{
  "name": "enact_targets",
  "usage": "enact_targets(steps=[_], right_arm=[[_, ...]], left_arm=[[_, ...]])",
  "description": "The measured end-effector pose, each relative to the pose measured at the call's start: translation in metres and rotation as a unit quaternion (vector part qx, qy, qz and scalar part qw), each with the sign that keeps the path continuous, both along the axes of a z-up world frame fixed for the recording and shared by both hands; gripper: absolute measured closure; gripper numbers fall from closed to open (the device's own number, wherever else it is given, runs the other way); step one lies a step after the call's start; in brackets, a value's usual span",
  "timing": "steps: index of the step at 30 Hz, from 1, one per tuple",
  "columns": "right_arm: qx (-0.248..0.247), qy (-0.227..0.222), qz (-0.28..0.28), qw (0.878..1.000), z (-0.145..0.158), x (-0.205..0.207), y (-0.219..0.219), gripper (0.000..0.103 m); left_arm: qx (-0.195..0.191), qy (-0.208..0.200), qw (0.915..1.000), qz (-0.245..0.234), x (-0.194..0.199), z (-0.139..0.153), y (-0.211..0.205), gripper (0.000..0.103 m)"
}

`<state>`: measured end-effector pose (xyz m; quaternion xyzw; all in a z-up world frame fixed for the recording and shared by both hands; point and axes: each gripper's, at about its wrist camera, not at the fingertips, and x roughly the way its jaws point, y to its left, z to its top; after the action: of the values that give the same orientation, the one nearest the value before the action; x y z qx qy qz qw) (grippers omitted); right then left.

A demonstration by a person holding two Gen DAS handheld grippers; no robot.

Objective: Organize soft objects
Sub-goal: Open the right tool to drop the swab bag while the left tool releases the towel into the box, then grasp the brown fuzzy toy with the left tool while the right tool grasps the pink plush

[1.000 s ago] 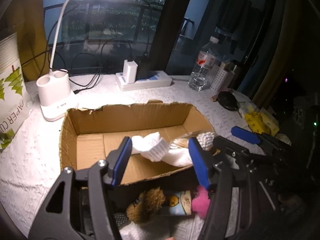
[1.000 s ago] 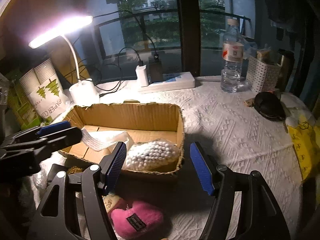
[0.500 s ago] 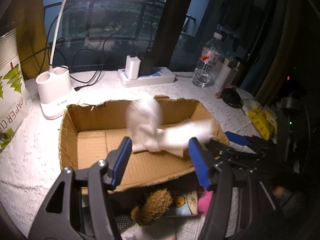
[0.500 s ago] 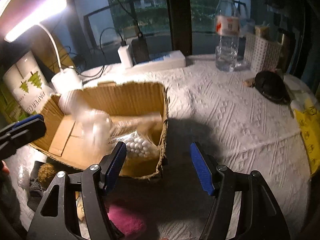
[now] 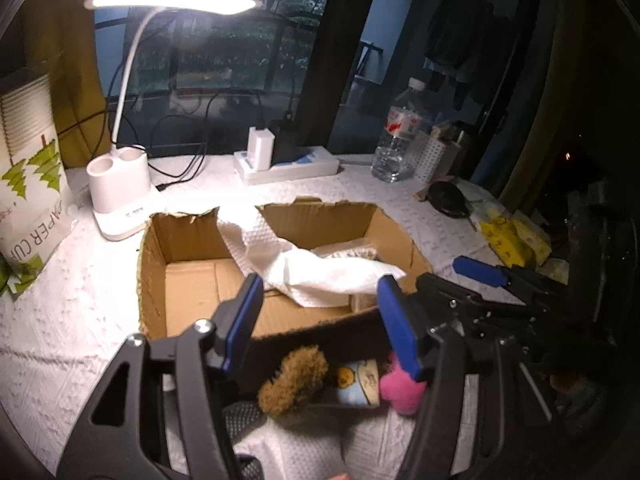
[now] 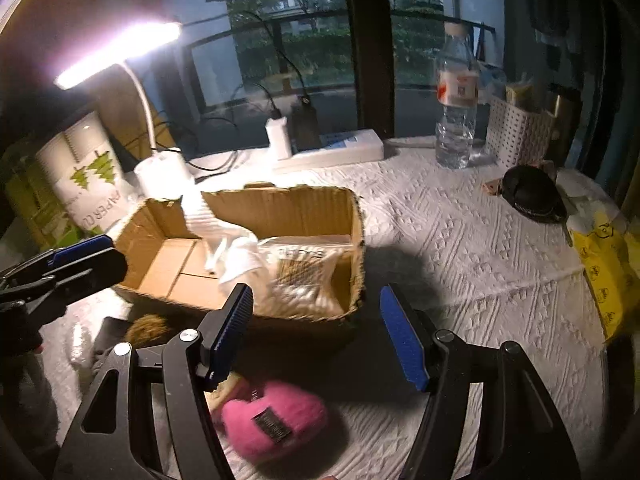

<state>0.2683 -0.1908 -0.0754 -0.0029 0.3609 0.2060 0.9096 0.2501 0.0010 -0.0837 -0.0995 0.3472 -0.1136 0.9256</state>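
Cardboard takes centre stage: the open box sits on the white-covered counter, and a white cloth lies draped inside it over the far wall, beside a clear bag of small white beads at the right end. So part of the sorting looks done, and the step in hand reads as going for the next soft item.

That looks to be the pink plush, lying on the counter just in front of the box, right under the right tool. Its jaws stand wide apart with nothing between them. The left tool hangs near the box's front wall, also wide open and empty.

Next move, I'd say: drop the right tool down over the pink plush, close gently on its middle, then lift clear of the box's near wall.

In the way? A brown fuzzy toy and a small printed packet crowd in just beside the plush, so a stray catch is a risk, and the two tools sit close together. Well behind stand the desk lamp, power strip and water bottle, no bother.
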Motion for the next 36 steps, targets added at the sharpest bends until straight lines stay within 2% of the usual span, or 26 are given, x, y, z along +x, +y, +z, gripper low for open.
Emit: enact_targets(steps=[12,16,29,36], right_arm=[[0.001,-0.026,0.017,1.0,0.019,-0.041,0.01,0.033],[0.001,-0.03,0.018,0.999,0.02,-0.051,0.011,0.034],[-0.003,-0.019,0.015,1.0,0.005,-0.071,0.006,0.033],[-0.002,-0.006,0.017,1.0,-0.011,-0.076,0.004,0.033]], left_arm=[[0.001,-0.023,0.9997,-0.002,-0.035,0.011,0.001,0.041],[0.007,-0.026,0.9996,-0.001,-0.044,0.01,0.0,0.036],[0.017,-0.014,0.9997,0.014,-0.074,-0.005,0.006,0.034],[0.027,0.009,0.9994,0.02,-0.077,-0.023,0.002,0.034]])
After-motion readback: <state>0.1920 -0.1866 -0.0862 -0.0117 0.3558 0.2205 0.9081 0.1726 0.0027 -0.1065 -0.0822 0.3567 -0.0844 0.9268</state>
